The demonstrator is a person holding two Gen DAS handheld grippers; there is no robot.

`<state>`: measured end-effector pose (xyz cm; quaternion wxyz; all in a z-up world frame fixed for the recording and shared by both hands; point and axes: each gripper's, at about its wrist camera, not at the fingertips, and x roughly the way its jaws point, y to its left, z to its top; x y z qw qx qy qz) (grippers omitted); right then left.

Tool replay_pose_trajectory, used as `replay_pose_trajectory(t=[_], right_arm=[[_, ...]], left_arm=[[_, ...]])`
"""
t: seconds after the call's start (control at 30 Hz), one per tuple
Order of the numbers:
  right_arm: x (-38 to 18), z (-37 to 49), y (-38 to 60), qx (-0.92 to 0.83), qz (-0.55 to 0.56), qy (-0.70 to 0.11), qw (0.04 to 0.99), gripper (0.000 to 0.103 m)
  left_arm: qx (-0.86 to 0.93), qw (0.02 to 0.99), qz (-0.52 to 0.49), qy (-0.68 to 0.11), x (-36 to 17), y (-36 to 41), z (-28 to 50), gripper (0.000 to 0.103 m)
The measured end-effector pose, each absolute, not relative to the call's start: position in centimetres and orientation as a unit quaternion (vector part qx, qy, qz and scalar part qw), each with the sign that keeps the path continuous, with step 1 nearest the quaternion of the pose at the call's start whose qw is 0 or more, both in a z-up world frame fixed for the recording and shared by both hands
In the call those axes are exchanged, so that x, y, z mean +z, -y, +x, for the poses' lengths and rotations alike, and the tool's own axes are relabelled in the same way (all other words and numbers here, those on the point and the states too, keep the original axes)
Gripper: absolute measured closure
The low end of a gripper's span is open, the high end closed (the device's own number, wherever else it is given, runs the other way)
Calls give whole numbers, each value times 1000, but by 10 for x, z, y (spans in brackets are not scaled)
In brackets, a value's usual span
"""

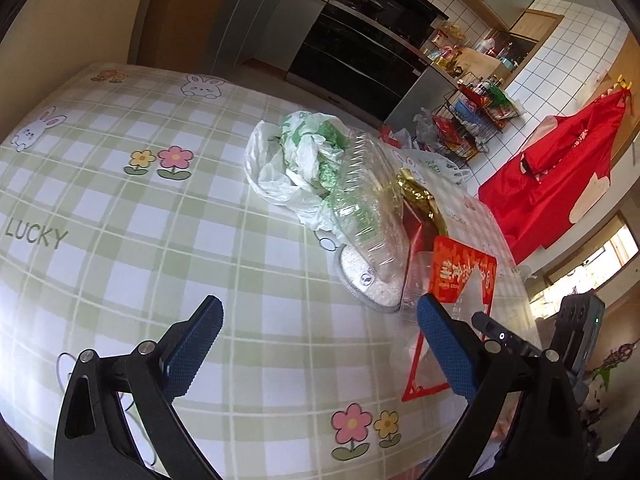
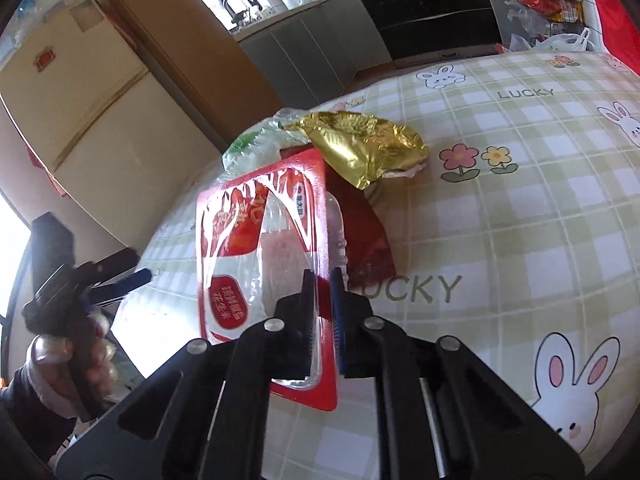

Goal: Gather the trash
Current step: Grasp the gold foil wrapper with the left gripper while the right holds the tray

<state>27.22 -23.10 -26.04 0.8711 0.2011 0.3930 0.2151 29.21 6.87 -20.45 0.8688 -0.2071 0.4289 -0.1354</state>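
Observation:
A pile of trash lies on the green checked tablecloth (image 1: 200,240): a white and green plastic bag (image 1: 296,160), a clear plastic clamshell (image 1: 368,200), a gold foil wrapper (image 1: 420,196) and a red and clear snack packet (image 1: 464,276). My right gripper (image 2: 323,276) is shut on the red snack packet (image 2: 256,248), holding it by its edge above the table. The gold foil wrapper (image 2: 360,144) lies just behind it. My left gripper (image 1: 320,316) is open and empty, in front of the pile.
A round white disc (image 1: 372,284) lies under the clamshell. A black oven (image 1: 360,52) and a wire rack with packets (image 1: 472,120) stand beyond the table. A red cloth (image 1: 560,168) hangs at the right. A fridge (image 2: 72,92) stands at the left.

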Motion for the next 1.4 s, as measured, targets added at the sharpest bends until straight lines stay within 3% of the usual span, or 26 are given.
replay_pose_trajectory(t=[0.37,0.6,0.73,1.13,1.27,1.3,1.4], right_arm=[[-213,250,297,150,196,-324,913,92],[-219,244,339,111,226,-316,915,92],[-224,243,350,104,242,-313,912,92],[-223,239,369,88,243,-309,915,92],[-224,239,369,90,243,-309,915,92],[-224,239,369,90,244,-309,915,92],[-220,237,368,91,244,-306,916,92]], left_arm=[[-138,845,-259,-446,-215,-34,349,35],[-179,866,-200,-423,-184,19,364,36],[-194,866,-180,-424,-179,56,392,50],[-129,850,-228,-456,-209,76,455,61],[-117,850,-226,-460,-216,79,463,70],[-119,852,-227,-456,-216,78,464,78],[-130,858,-225,-444,-209,80,462,80]])
